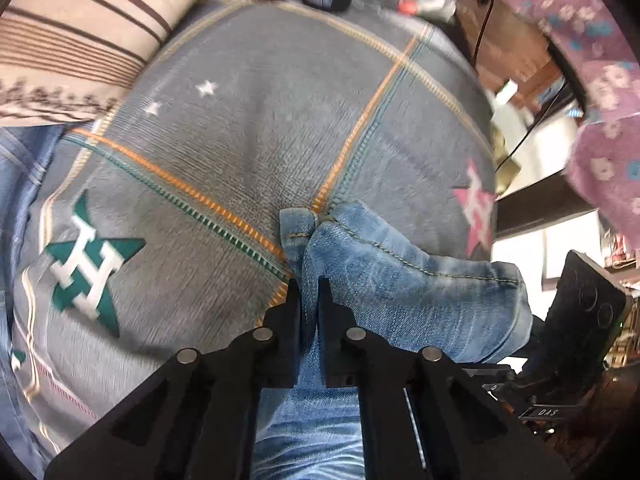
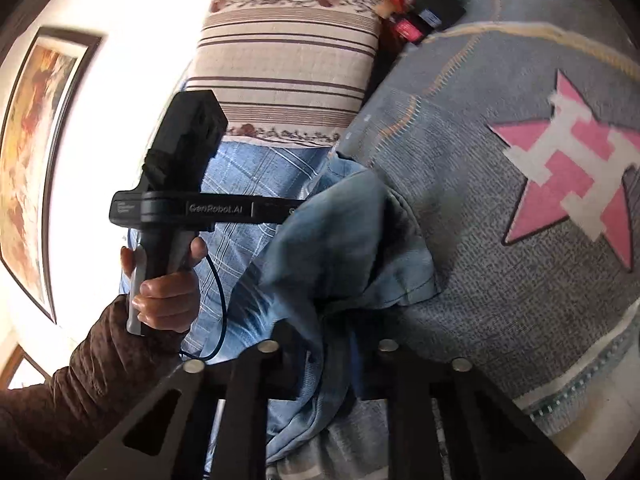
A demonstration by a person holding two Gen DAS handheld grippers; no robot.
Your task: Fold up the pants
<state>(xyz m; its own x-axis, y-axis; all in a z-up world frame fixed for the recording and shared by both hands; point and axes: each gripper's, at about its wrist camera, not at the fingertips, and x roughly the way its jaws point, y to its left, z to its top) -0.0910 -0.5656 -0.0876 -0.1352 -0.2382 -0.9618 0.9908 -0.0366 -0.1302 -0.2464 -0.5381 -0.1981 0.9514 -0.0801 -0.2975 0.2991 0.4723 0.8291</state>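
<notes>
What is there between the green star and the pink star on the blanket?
In the left wrist view, grey blanket with orange stitched lines fills most of the stretch between the green star and the pink star; the jeans, pinched by the left gripper, cover part near the pink star.

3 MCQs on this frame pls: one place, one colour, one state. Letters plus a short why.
1. Where do the jeans lie?
A. on the grey blanket
B. on a bare wooden floor
C. in a basket

2. What colour is the star left of the left claw?
A. yellow
B. green
C. black

3. What state is the left claw in?
A. wide open, empty
B. shut on denim
C. out of view

Key: 1 A, denim rests on the blanket; 2 B, a green star bearing a white H; 3 B, jeans fabric is pinched between its fingers.
</notes>
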